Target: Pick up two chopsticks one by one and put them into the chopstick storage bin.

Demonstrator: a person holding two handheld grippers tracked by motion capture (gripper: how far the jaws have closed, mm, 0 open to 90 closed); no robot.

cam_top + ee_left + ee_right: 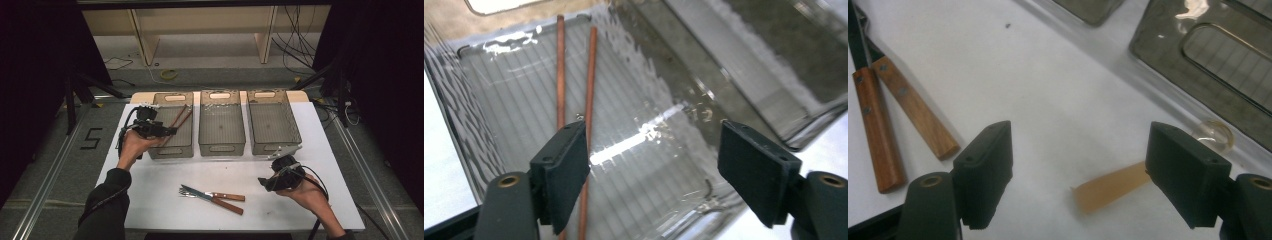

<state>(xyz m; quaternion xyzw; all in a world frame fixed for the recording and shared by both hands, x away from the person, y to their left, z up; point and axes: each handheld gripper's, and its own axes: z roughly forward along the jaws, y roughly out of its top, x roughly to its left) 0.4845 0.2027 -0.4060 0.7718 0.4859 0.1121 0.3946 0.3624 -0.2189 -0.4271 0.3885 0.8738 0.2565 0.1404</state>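
- Brown chopsticks (pixel 589 85) lie in the left bin (pixel 172 150), beneath the left gripper (pixel 654 170), jaws spread, empty.
- Right gripper (pixel 1080 175) hovers over the white table (pixel 1048 90), jaws spread, nothing between them.

High view overlooks table (pixel 165 200) (gripper views look close).

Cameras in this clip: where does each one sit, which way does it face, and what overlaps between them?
High view: above the person's side, facing forward and down on the table; both forearms, left gripper, right gripper.
Left gripper view: on that gripper, looking into the left bin at two chopsticks; open jaws.
Right gripper view: on that gripper, looking at the table; open jaws.
Shared: knife and fork handles appear in high and right gripper views.
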